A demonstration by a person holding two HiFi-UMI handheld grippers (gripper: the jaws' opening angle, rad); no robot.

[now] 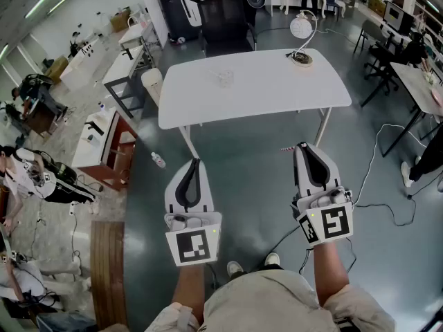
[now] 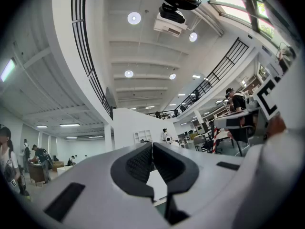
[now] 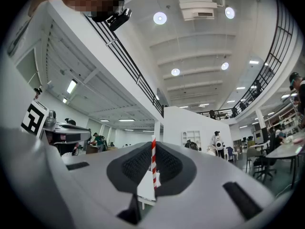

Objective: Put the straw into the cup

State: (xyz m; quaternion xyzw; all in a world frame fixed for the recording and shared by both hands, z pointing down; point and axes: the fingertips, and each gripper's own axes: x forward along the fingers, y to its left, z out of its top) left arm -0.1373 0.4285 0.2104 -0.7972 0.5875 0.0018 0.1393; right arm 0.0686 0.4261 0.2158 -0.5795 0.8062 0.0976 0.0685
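Wht table (image 1: pixel 263 97), clr cup (image 1: pixel 225 79), desk lamp (image 1: pixel 301 59)

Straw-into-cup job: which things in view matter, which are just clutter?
Job: straw, held in right gripper; cup; table under it.
Lying about: lamp on the table; bottle on the floor; chair behind the table.

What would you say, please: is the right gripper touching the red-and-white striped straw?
Touching. The right gripper view shows the right gripper closed on the red-and-white striped straw, which stands upright, pinched between both pads.
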